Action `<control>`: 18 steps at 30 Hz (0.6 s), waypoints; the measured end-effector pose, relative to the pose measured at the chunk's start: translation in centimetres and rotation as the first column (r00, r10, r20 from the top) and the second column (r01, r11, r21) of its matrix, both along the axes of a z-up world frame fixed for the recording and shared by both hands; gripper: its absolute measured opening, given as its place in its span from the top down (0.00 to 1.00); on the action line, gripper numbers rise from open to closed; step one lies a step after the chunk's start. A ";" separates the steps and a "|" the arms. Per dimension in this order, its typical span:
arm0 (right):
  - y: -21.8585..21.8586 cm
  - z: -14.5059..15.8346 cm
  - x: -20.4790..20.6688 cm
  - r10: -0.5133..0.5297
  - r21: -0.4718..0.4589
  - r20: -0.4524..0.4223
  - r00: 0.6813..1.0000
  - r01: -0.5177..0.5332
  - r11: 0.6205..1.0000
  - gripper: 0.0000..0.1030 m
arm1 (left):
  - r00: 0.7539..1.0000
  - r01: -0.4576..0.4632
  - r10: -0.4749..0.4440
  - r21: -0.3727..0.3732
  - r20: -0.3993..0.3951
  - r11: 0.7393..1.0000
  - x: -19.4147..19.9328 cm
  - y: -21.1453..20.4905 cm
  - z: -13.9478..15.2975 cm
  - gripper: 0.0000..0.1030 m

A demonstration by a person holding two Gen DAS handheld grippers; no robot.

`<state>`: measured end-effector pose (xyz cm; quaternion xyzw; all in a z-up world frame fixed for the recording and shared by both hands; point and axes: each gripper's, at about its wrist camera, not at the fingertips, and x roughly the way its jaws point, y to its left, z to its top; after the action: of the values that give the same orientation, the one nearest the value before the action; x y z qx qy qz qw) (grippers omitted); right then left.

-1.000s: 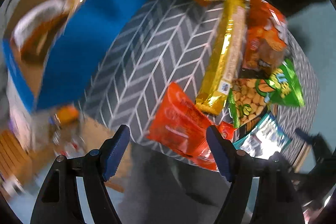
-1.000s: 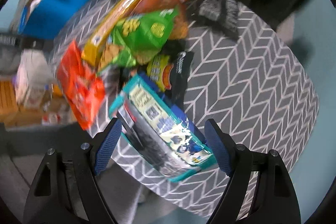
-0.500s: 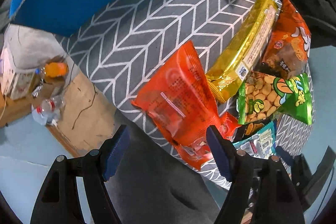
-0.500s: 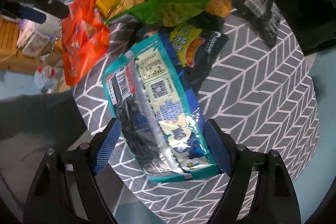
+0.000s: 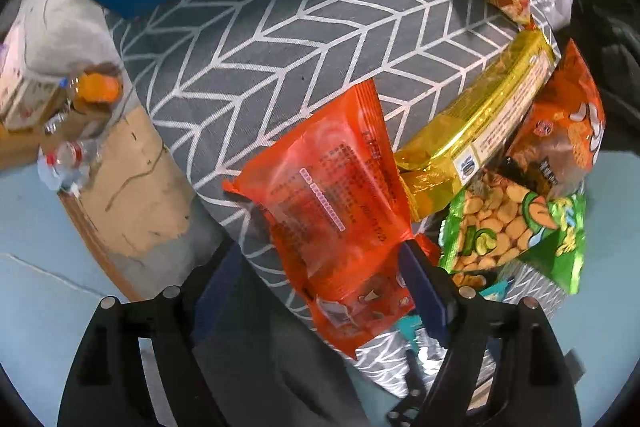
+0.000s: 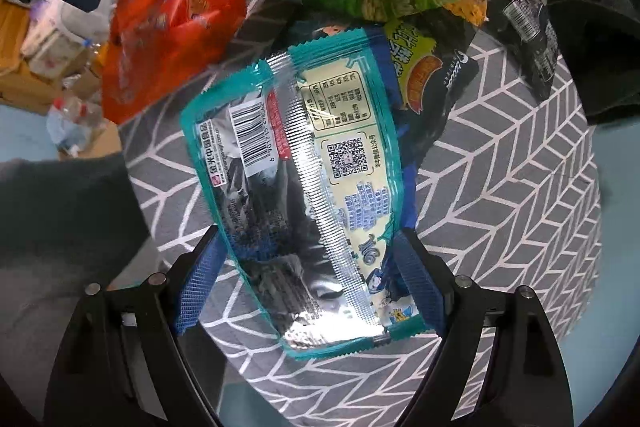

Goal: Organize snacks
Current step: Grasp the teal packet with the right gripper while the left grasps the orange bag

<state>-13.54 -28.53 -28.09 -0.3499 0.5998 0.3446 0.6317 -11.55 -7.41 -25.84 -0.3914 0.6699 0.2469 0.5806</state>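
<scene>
Teal packet (image 6: 308,187) between right gripper (image 6: 310,283) pads.

Both tools look alike. The left gripper (image 5: 320,287) has matte black angular arms with slotted cut-outs, round silver screw heads at the joints, and dark blue pads. The right gripper (image 6: 308,279) has the same black frame, with blue textured pads (image 6: 196,291).

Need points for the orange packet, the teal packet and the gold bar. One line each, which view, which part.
orange packet (image 5: 340,195): left wrist view, on its printed back panel.
teal packet (image 6: 304,187): right wrist view, on its silver centre seam.
gold bar (image 5: 480,119): left wrist view, on the middle of its wrapper.
</scene>
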 end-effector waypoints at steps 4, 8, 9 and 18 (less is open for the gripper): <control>0.5 -0.8 -1.3 -0.037 -0.003 0.032 0.999 0.037 0.999 0.26 | 1.000 -0.003 0.003 -0.029 0.002 1.000 -0.3 0.1 0.1 0.20; -0.2 -0.2 -2.0 -0.100 0.045 0.024 0.995 0.099 0.994 0.35 | 0.999 -0.039 0.039 -0.045 -0.001 0.998 -0.8 0.1 0.0 0.20; -0.4 0.0 -2.2 -0.113 0.064 0.028 0.993 0.111 0.992 0.38 | 0.999 -0.048 0.048 -0.047 -0.002 0.998 -0.9 0.1 -0.2 0.20; -3.8 0.9 -1.8 -0.327 0.160 -0.027 0.945 0.327 0.931 0.43 | 0.999 -0.042 0.043 -0.044 0.008 0.998 0.9 -0.5 -0.7 0.19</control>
<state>-15.35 -32.36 -27.16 -0.1929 0.6195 0.2823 0.7066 -10.70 -7.87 -26.59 -0.4192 0.6639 0.2429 0.5697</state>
